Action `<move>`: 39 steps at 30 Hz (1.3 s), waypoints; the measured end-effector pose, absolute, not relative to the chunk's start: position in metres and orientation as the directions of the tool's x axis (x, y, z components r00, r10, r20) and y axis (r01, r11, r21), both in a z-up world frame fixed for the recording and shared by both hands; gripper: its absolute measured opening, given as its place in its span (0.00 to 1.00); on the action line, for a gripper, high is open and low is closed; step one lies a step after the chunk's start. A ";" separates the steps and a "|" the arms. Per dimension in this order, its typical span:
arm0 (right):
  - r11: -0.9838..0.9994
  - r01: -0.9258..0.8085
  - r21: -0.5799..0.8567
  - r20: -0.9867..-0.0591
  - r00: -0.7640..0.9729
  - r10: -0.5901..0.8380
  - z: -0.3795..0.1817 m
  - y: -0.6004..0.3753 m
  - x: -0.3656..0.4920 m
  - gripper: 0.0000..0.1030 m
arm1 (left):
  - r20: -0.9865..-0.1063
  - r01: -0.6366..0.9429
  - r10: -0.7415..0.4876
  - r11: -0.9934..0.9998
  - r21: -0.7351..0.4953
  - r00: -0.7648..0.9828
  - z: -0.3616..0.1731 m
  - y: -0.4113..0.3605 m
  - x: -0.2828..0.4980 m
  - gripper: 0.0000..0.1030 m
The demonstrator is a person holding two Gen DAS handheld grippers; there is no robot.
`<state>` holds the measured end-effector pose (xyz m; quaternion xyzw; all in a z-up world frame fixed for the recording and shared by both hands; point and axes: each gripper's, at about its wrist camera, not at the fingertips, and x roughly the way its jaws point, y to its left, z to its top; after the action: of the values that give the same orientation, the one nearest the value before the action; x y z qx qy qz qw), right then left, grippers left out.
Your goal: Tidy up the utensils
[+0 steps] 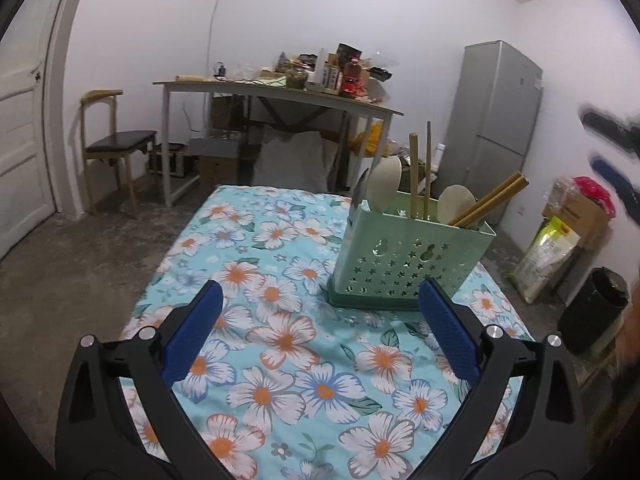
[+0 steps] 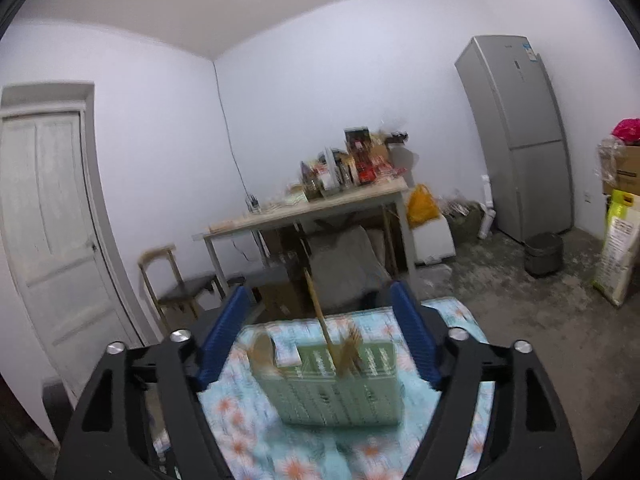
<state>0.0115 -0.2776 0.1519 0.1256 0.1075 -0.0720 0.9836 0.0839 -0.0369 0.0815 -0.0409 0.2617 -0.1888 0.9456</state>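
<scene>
- Left wrist view: the left gripper (image 1: 320, 300) hangs wide apart and empty over the floral tablecloth (image 1: 280, 340); the green holder (image 1: 404, 264), filled with chopsticks (image 1: 414, 176) and spoons (image 1: 384, 184), stands just beyond.
- Right wrist view: the right gripper (image 2: 320, 336), spread and empty, frames the blurred green holder (image 2: 332, 388).

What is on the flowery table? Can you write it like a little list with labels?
table cover: blue cloth with flowers
box: green holder with star holes, standing on the cloth
inside the box: two pale spoons, wooden chopsticks, a dark utensil at the left end
left tool: open, nothing in it, above the cloth near the box
right tool: open, nothing held, box seen between its fingers, picture blurry
loose utensils on the cloth: none in sight
</scene>
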 end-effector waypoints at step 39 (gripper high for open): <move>0.898 0.435 -0.063 -0.545 0.739 -0.396 0.081 -0.239 -0.003 0.94 | -0.608 -0.002 0.069 0.994 0.111 0.791 0.101 -0.030 0.065 0.92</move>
<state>-0.0032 -0.2393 0.0810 0.0341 0.2842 -0.2228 0.9319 0.0652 -0.0304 0.1010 0.0522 0.3226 0.0189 0.9449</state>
